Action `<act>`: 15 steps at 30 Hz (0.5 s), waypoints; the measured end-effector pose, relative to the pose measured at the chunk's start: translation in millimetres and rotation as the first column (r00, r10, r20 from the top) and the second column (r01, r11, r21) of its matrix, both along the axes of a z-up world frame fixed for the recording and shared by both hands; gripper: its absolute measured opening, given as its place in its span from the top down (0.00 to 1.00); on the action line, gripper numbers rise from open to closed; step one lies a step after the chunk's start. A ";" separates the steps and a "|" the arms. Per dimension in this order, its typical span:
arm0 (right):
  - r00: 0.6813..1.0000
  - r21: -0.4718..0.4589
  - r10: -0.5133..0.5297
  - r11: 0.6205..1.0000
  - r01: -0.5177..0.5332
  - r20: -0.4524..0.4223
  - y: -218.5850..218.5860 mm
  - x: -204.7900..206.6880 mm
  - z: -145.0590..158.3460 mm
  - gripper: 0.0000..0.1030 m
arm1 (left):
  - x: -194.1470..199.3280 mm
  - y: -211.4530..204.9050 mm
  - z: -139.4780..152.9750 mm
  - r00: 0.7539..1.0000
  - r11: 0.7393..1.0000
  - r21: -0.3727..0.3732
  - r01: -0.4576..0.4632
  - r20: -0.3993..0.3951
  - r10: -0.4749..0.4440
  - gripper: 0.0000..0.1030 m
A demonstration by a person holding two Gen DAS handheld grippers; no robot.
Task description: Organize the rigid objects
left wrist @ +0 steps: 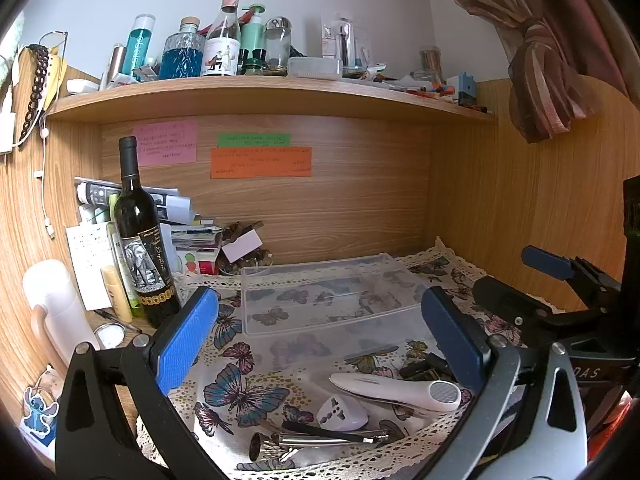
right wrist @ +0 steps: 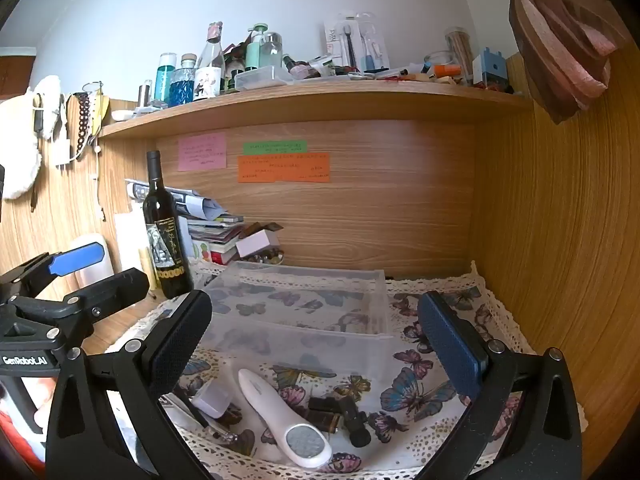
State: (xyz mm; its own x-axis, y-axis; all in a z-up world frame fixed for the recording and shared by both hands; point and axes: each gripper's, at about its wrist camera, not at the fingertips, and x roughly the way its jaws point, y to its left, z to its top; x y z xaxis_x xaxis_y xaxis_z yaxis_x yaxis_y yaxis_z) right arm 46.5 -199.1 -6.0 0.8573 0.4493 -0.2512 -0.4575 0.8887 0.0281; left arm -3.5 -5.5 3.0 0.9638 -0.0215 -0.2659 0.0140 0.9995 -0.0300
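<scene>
Now the white foot file (right wrist: 282, 420) lies on the butterfly cloth (right wrist: 416, 396) just in front of the clear plastic bin (right wrist: 304, 320), its long axis slanting toward the bin. Right gripper (right wrist: 316, 340) hovers nearer above it, jaws spread and empty; left gripper (left wrist: 320, 340) also stands spread.

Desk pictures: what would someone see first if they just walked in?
Probably the dark wine bottle standing at the left of the desk, by the paper stack. Next, the clear plastic bin sitting empty on the butterfly tablecloth. In front lies a white handheld device among smaller items, with both open tools above.
</scene>
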 end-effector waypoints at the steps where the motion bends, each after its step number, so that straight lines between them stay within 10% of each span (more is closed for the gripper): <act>1: 1.000 0.005 0.000 1.000 0.001 -0.004 -0.1 0.1 0.0 0.00 | 0.0 -0.1 -0.1 1.000 1.000 0.000 -0.001 0.000 0.001 0.00; 15: 1.000 0.002 0.000 1.000 0.000 0.001 0.0 0.2 -0.6 0.00 | -0.7 1.1 -0.4 1.000 1.000 -0.001 0.000 0.002 0.000 0.00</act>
State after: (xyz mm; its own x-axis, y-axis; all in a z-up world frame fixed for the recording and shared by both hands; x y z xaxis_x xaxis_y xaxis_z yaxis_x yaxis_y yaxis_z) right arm 46.7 -199.1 -6.7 0.8577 0.4496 -0.2495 -0.4573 0.8888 0.0296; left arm -4.3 -4.4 2.5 0.9644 -0.0218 -0.2637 0.0141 0.9994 -0.0308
